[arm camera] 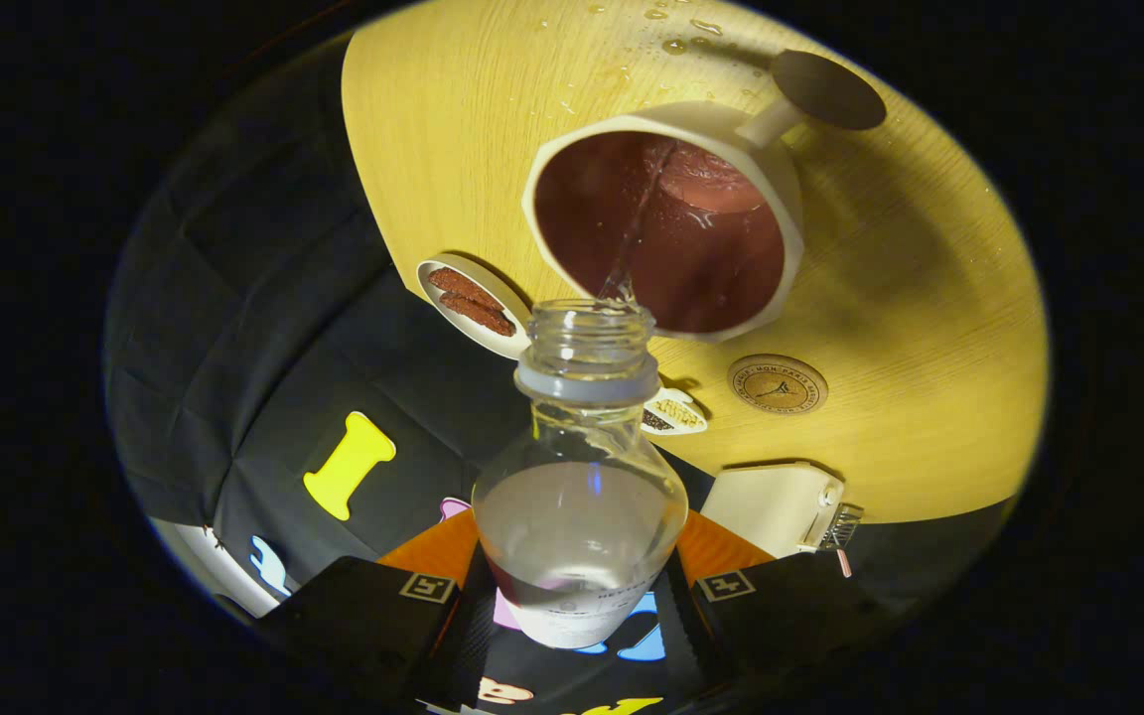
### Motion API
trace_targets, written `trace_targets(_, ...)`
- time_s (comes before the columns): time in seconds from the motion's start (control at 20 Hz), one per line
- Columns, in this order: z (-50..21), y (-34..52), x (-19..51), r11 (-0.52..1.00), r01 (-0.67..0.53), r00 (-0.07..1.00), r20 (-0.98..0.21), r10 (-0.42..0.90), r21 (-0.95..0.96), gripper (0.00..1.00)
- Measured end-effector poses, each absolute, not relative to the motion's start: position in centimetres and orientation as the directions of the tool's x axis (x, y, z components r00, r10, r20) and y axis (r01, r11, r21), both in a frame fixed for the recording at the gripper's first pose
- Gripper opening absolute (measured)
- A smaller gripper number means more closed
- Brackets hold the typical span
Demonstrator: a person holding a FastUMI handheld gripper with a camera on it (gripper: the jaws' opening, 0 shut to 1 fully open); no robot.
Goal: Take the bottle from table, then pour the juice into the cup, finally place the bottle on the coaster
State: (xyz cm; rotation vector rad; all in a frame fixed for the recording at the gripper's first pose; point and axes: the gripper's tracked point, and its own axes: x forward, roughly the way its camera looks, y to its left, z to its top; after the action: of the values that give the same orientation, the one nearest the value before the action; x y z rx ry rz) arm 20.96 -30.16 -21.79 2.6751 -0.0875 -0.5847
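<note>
The gripper (577,596) has both fingers clamped on the base of the bottle (580,497), which sits right between them with its long axis running straight ahead, neck forward and tipped. Clear liquid pools in the belly of the bottle, and a thin stream leaves the mouth into the cup (666,223) just beyond, already holding liquid at its far side. So the pour is under way, by my reading. Now the one that matters next: the coaster (777,383), a round cork disc on the table (910,298), lies ahead and off to the right of the fingers, nearer than the cup. Spilled drops dot the table past the cup.
</note>
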Motion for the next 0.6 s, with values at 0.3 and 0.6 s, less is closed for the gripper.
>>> trace_targets(0.3,-21.33,-29.81,21.04,-0.944,0.015,0.917,-0.381,-0.118,0.329,0.73)
trace_targets(0.6,-21.03,-30.04,20.70,-0.952,0.018,0.917,-0.384,-0.106,0.306,0.73)
